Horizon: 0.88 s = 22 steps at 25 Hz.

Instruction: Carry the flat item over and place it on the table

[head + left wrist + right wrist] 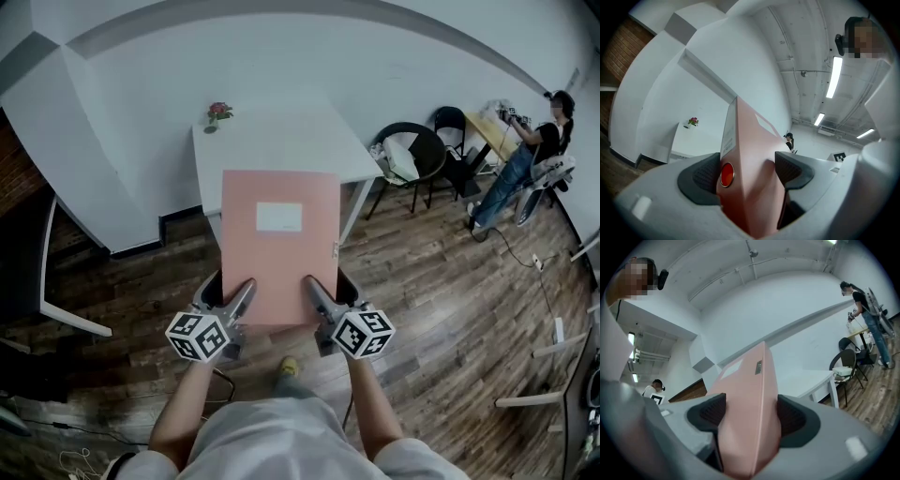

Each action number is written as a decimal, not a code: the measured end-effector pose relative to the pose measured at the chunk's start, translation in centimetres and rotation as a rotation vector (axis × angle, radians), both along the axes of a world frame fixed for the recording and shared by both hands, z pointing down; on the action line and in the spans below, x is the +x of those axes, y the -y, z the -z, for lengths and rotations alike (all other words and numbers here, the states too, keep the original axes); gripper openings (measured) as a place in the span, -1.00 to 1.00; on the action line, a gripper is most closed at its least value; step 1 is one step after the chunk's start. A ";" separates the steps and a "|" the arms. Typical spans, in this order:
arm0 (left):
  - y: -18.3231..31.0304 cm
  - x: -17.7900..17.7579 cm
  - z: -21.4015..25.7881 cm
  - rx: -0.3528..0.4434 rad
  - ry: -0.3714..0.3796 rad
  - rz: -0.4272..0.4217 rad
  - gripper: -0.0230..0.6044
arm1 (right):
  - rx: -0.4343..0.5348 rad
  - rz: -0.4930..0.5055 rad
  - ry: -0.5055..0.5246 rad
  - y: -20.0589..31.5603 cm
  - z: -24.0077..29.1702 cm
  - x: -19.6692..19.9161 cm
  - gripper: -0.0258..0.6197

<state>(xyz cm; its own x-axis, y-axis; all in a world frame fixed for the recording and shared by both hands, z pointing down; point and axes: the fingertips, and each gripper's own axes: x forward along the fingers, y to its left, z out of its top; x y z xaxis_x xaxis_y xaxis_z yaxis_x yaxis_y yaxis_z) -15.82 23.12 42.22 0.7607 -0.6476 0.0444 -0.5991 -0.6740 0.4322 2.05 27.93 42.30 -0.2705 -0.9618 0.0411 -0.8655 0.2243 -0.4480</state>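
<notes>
Pink rectangular folder [279, 246] is pinched by fingers [241, 296] of left gripper [246, 289] and right gripper [311, 286].

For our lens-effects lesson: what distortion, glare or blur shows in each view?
Head view: fisheye bows the wall; the pink folder is sharp. Left gripper view: the ceiling tube light blows out white. Right gripper view: the folder blurs near the lens; corners vignette.
</notes>
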 end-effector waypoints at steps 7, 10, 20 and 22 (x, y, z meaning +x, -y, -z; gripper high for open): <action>7.6 5.9 0.4 -0.001 0.019 0.025 0.20 | -0.003 0.028 0.021 8.1 0.0 6.1 0.13; 9.7 7.6 0.6 0.003 0.021 0.043 0.20 | 0.001 0.043 0.023 10.5 0.2 7.8 0.13; 13.8 10.3 1.2 0.013 0.031 0.066 0.20 | 0.013 0.062 0.026 14.9 0.7 10.6 0.13; 14.9 10.6 1.0 0.017 0.032 0.067 0.20 | 0.018 0.063 0.026 16.0 0.4 10.8 0.13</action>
